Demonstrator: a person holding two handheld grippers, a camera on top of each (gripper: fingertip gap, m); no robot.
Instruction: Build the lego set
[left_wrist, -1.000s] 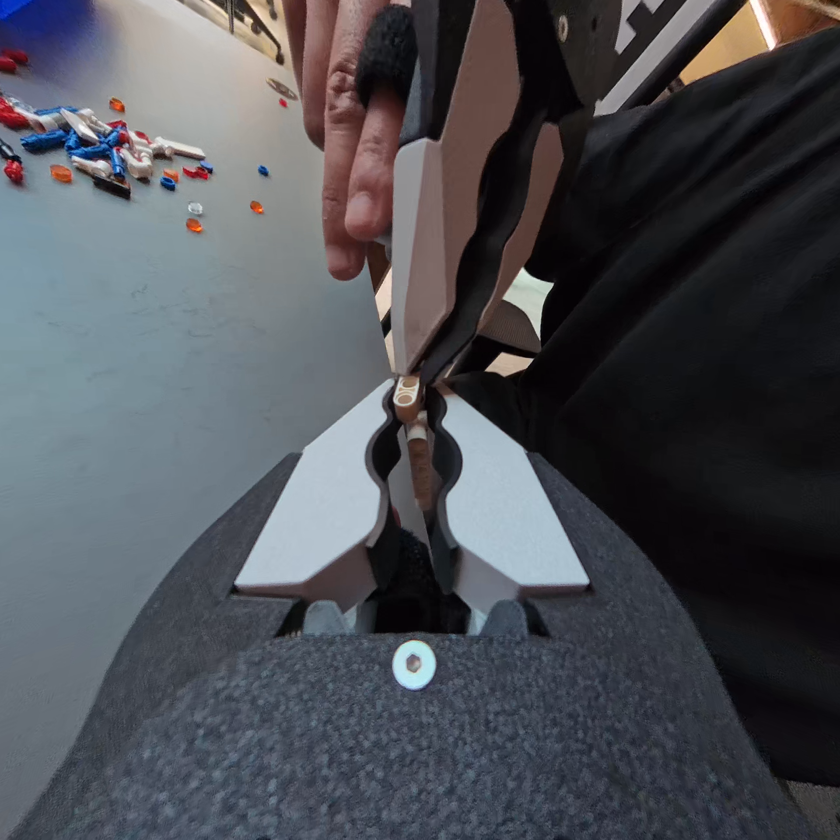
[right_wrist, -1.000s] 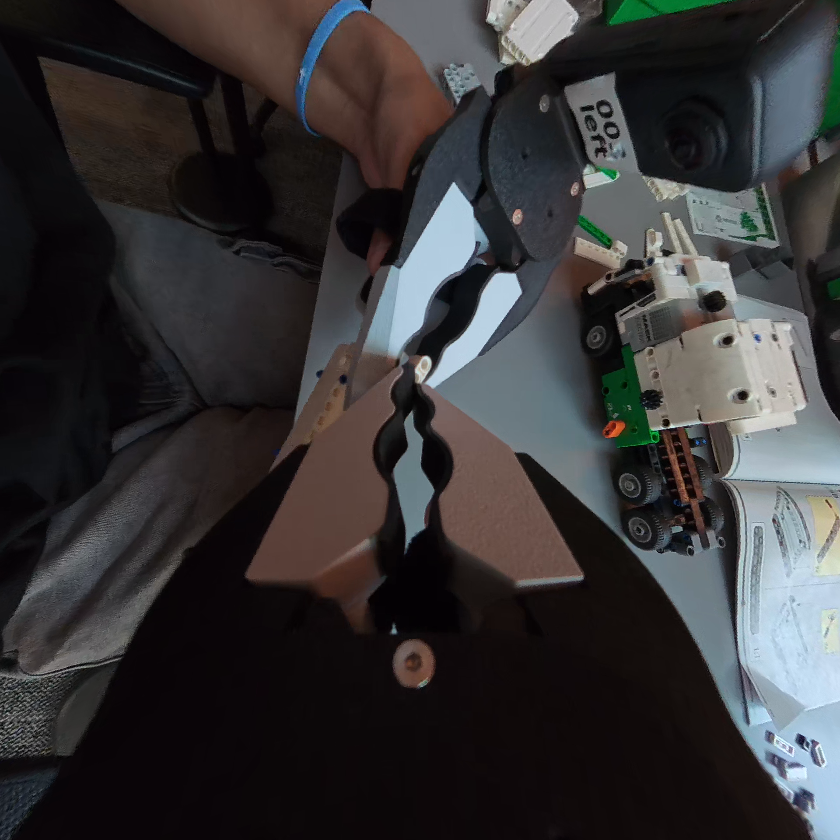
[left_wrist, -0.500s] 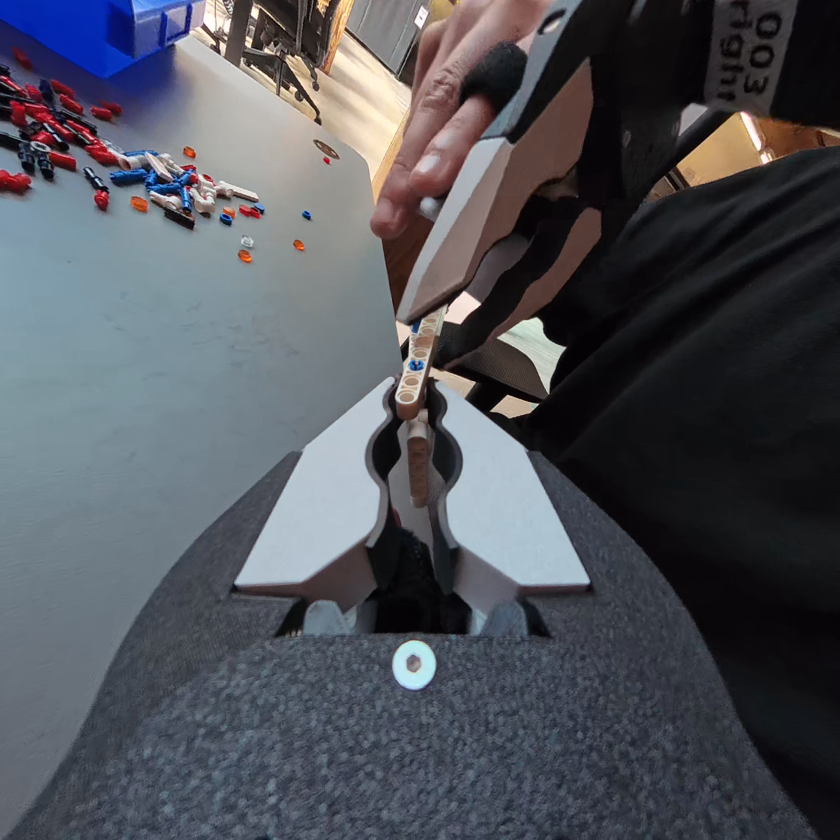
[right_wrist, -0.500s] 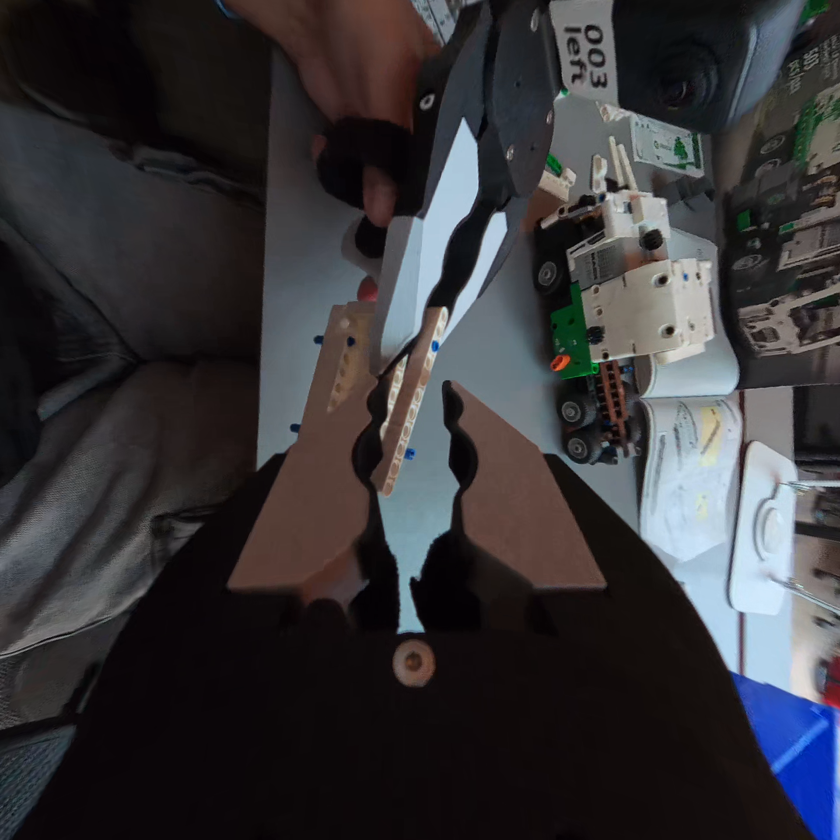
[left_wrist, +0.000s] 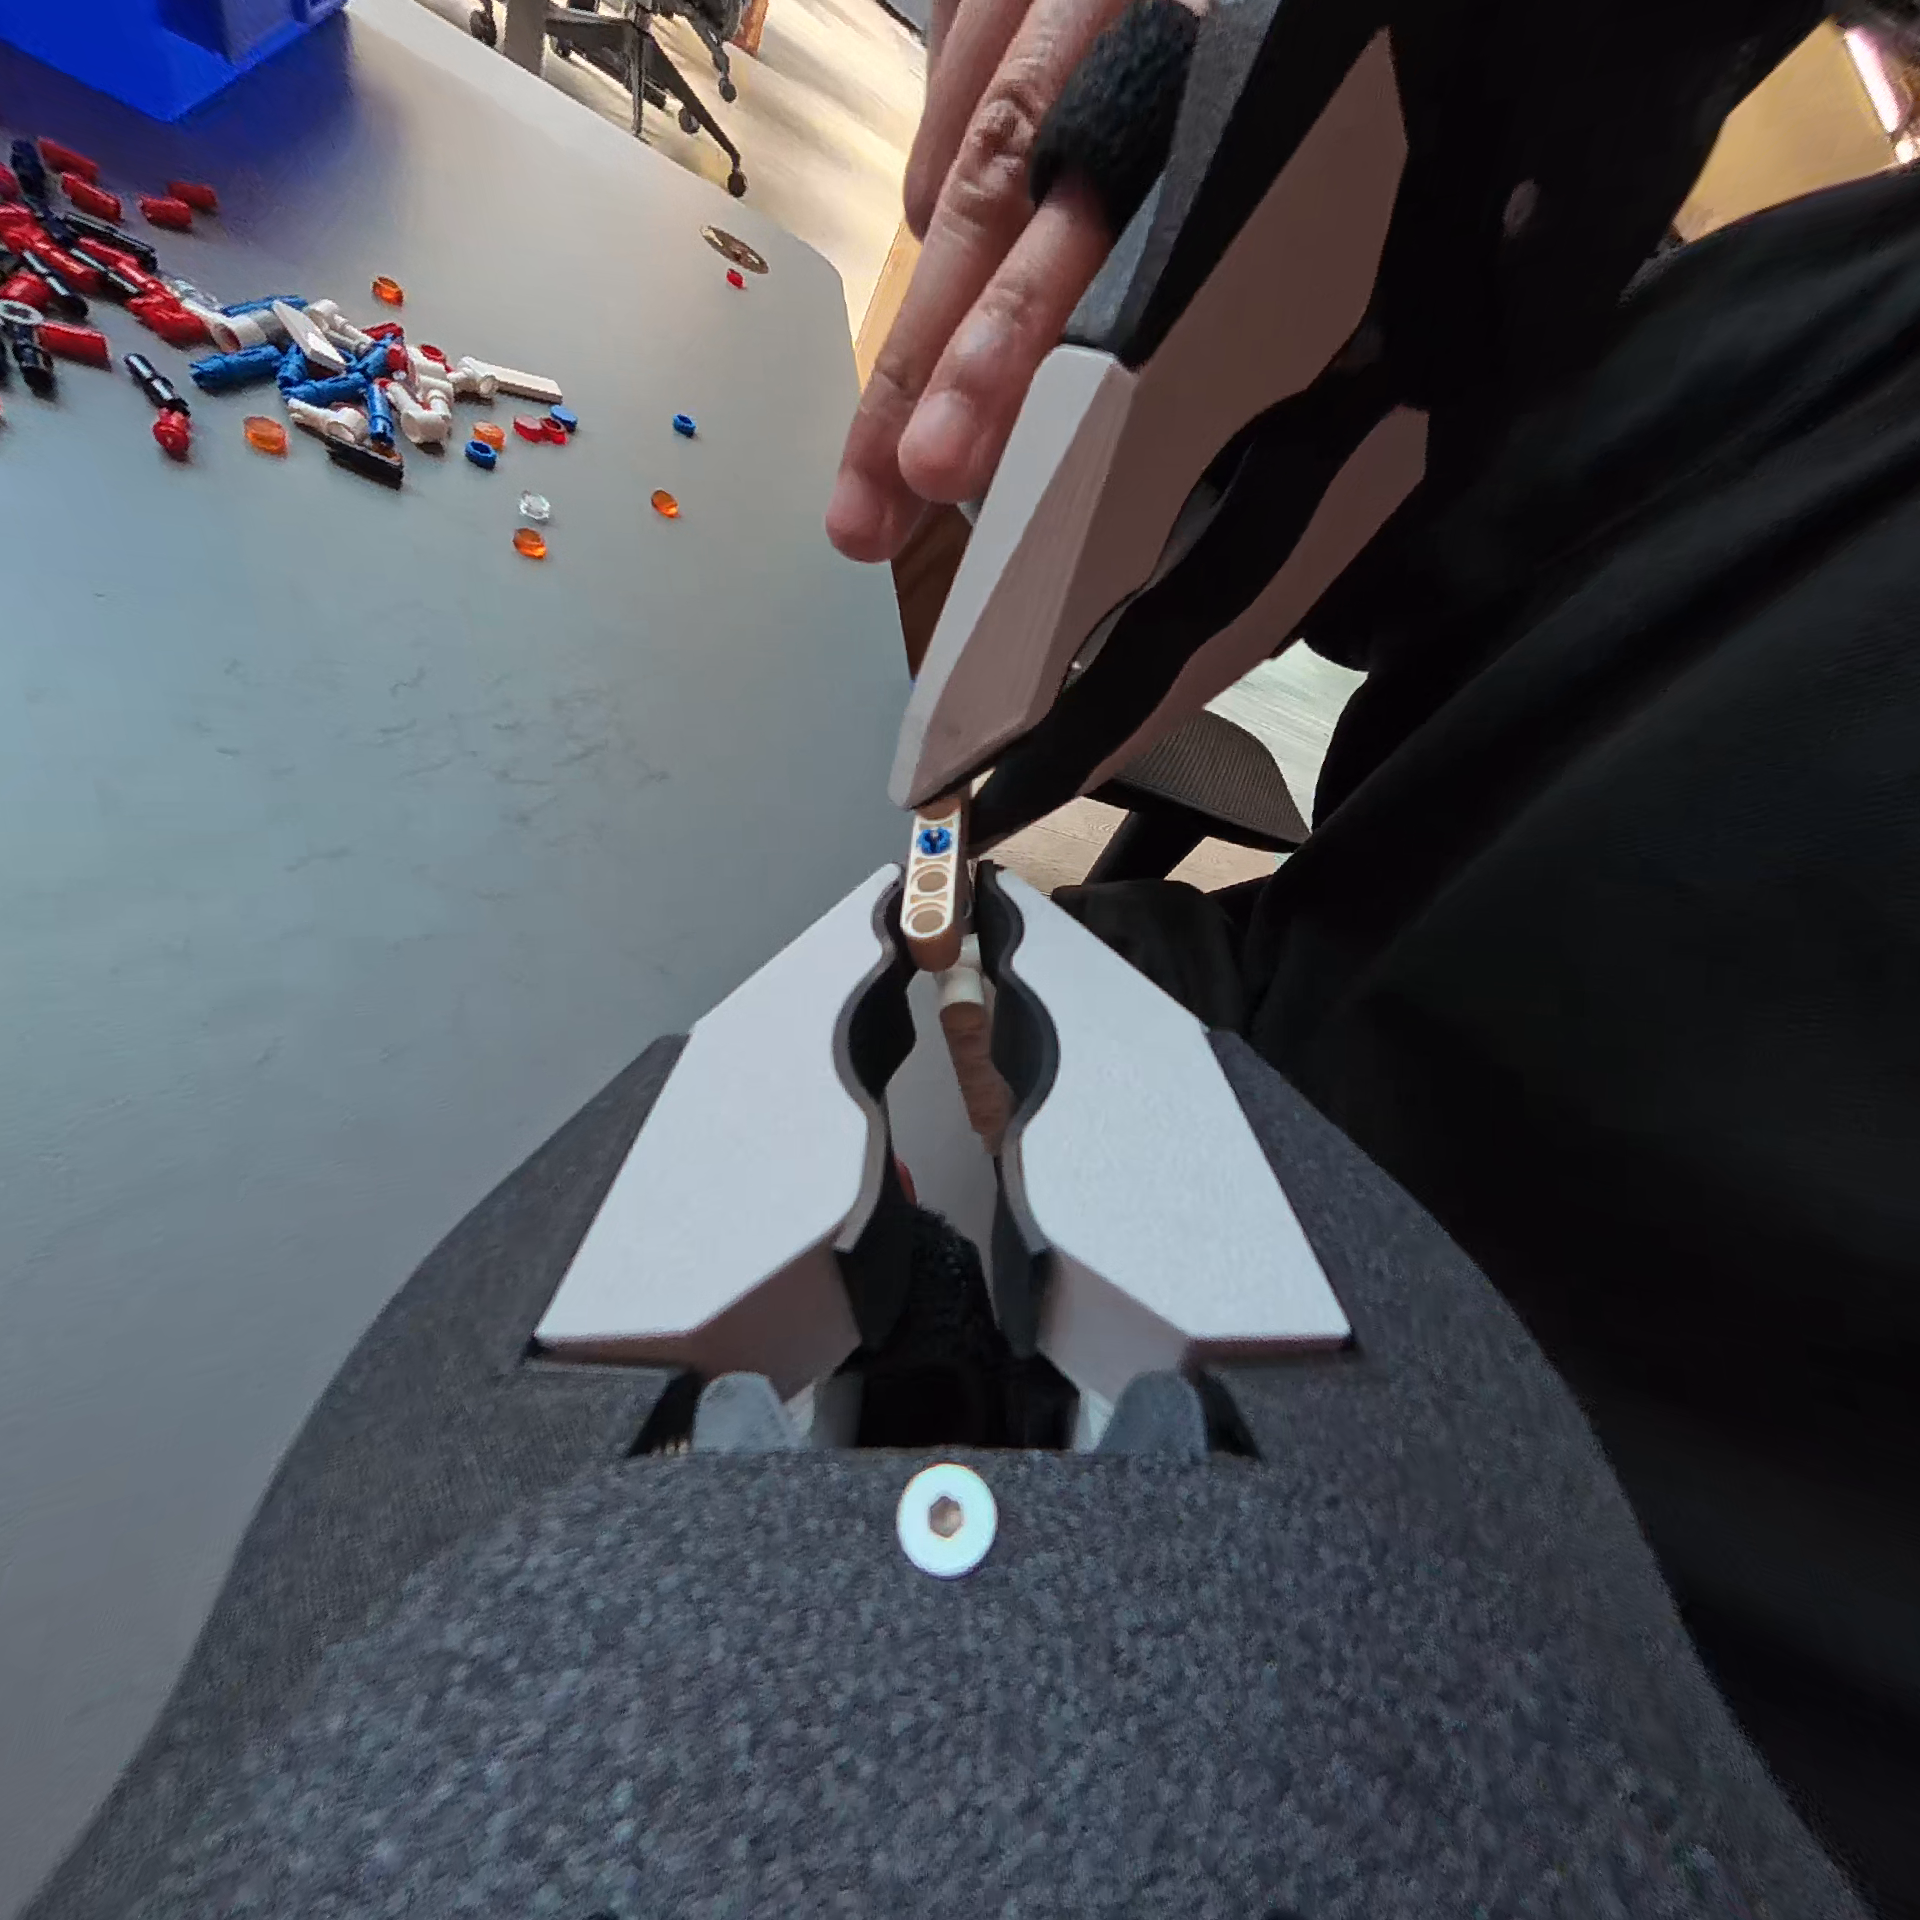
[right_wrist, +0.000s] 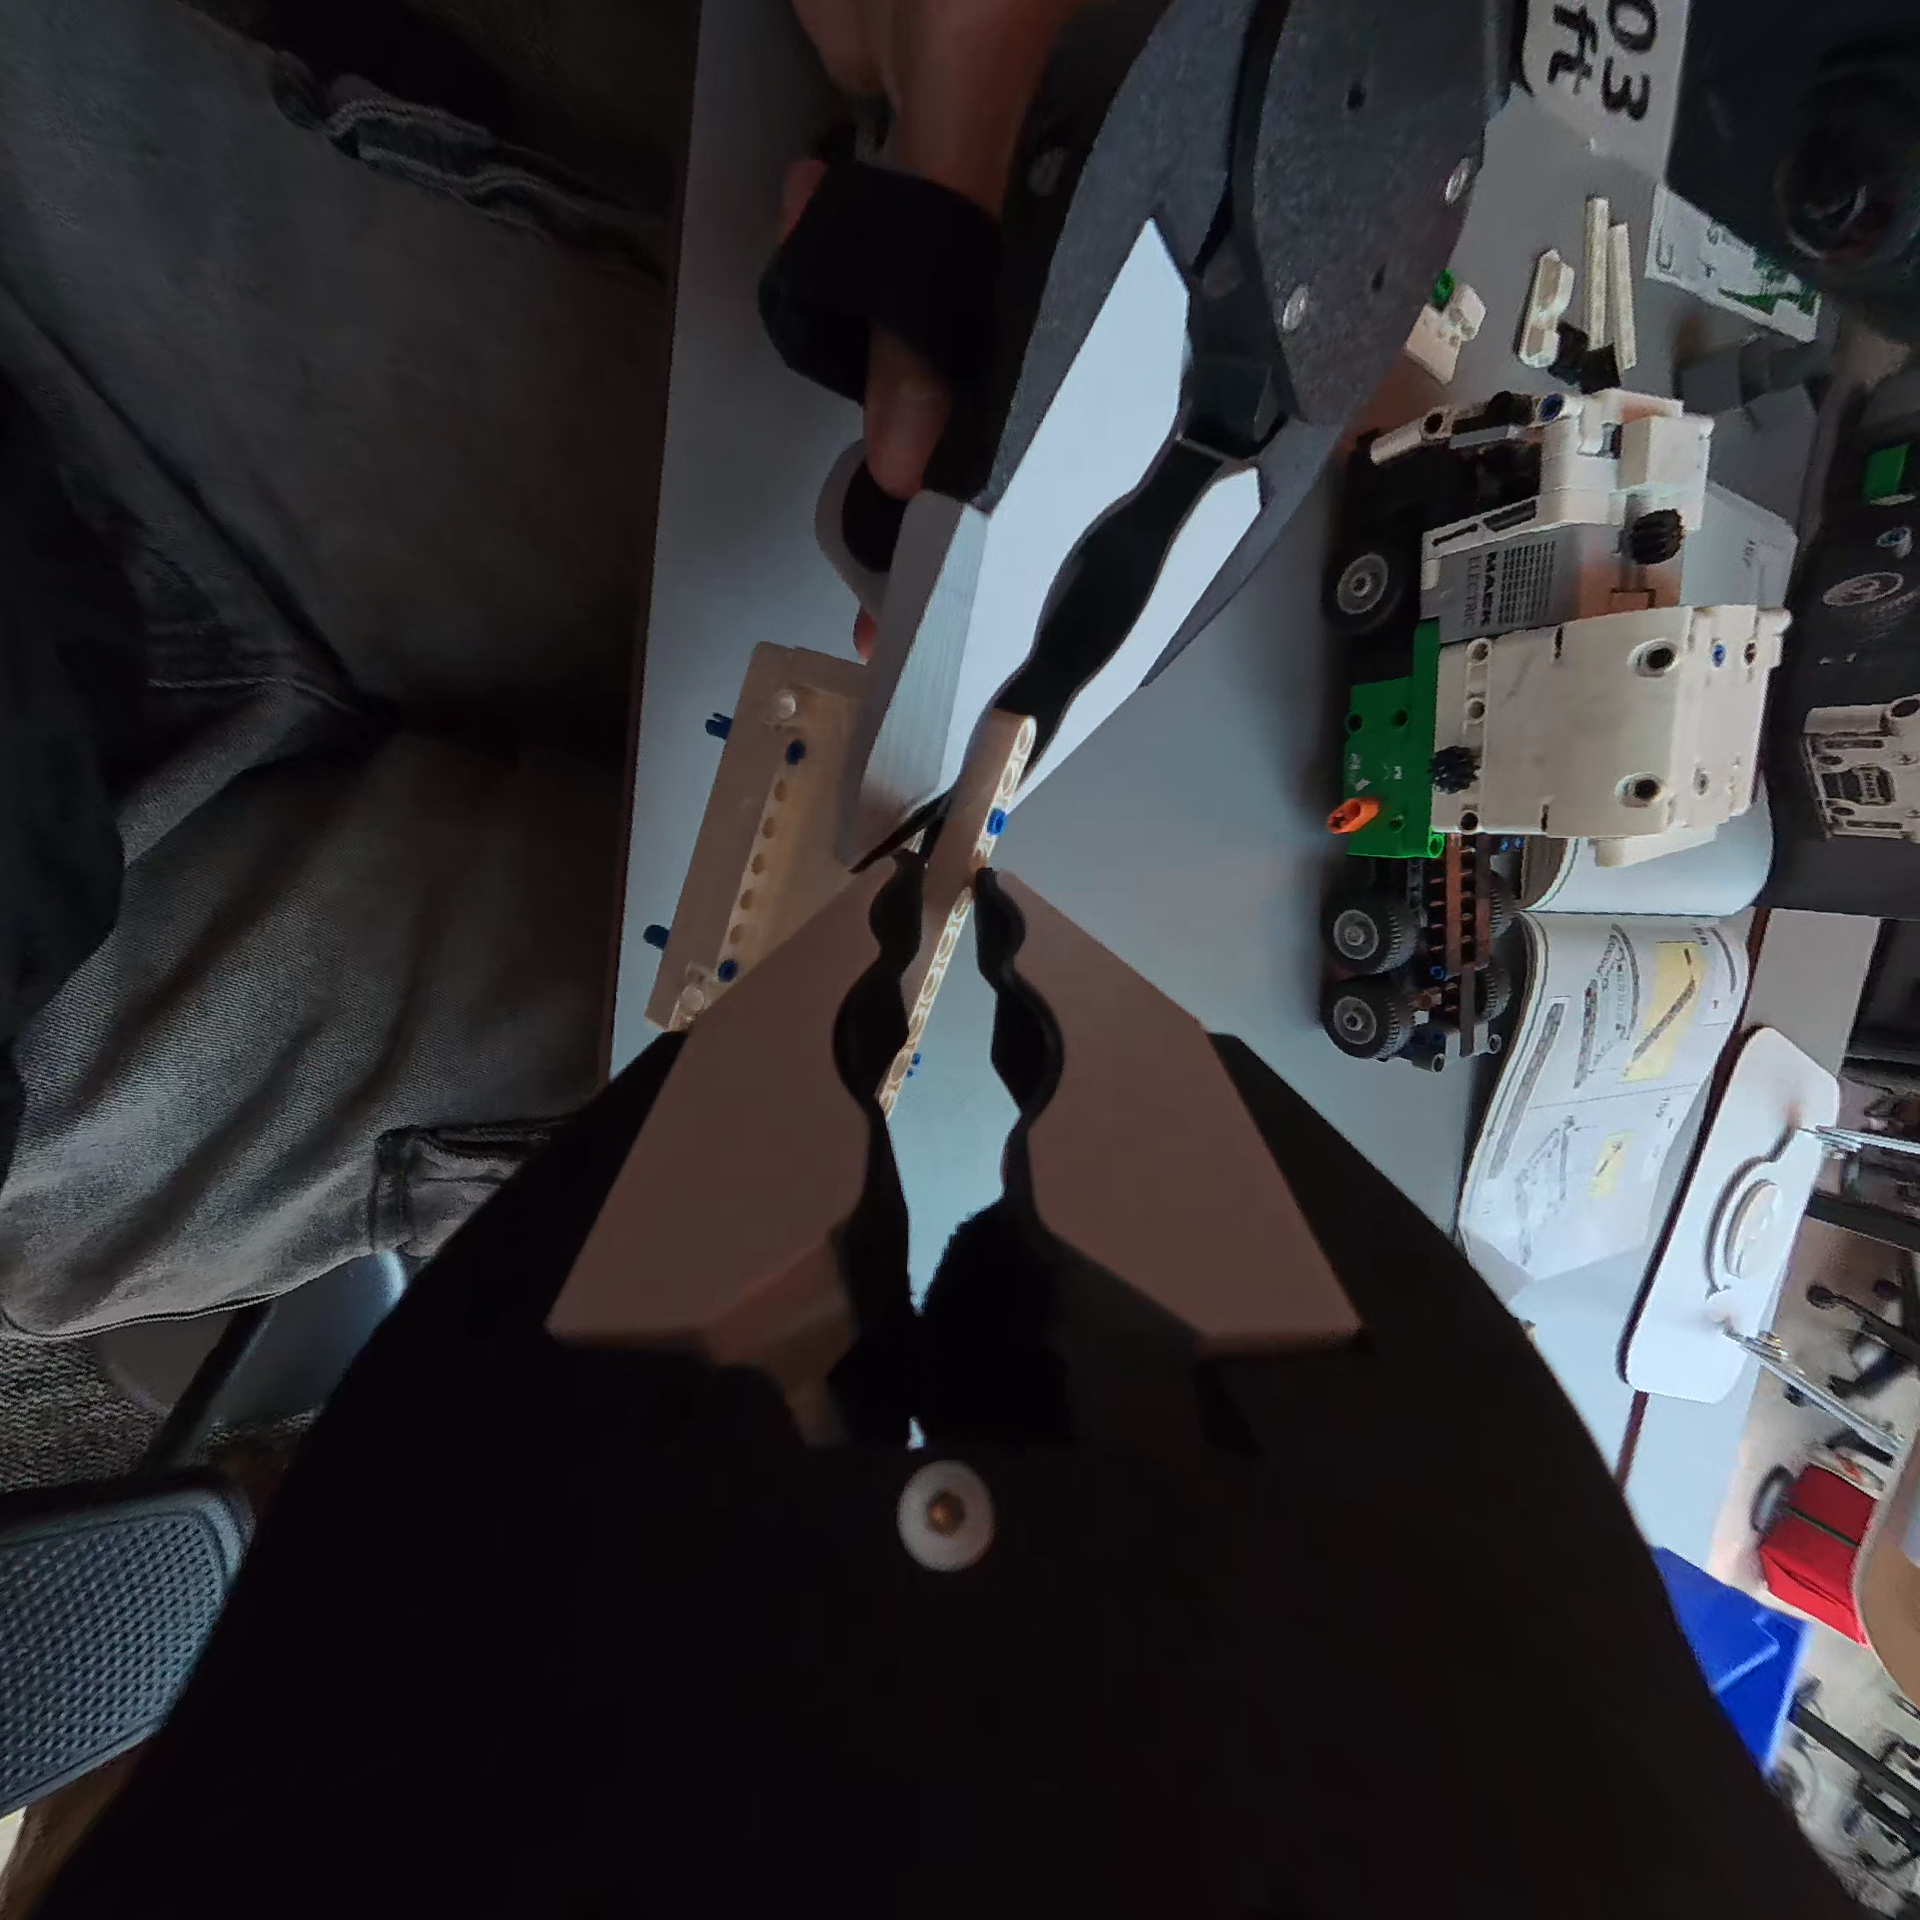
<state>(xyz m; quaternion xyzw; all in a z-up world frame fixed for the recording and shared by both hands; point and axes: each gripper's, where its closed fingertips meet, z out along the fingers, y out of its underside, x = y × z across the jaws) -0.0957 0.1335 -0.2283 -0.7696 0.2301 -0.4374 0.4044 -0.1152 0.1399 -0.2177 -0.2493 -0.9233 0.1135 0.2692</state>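
Note:
A tan beam with holes and blue pins (left_wrist: 931, 883) is held in the air between both grippers, beside the table edge. My left gripper (left_wrist: 938, 891) is shut on one end of it. The right gripper comes down from above in the left wrist view and pinches the beam's other end. In the right wrist view my right gripper (right_wrist: 942, 876) has its jaws close around the beam (right_wrist: 966, 883), which runs lengthwise between them. A second tan beam piece with blue pins (right_wrist: 758, 831) lies on the table (right_wrist: 1143, 831) near its edge. The partly built white and green truck (right_wrist: 1538, 675) stands to the right.
Loose red, blue, white and orange small parts (left_wrist: 312, 364) lie at the far left of the table (left_wrist: 364, 779), near a blue bin (left_wrist: 177, 42). An open instruction booklet (right_wrist: 1590, 1081) and a white tray (right_wrist: 1725, 1226) lie right of the truck. A person's lap is beside the table. My two grippers' fingertips are within a few centimetres of each other.
My right gripper opened from the beam's tip, moved along it, and has now narrowed around it. The beam has turned so more of its length shows. The left gripper kept hold.

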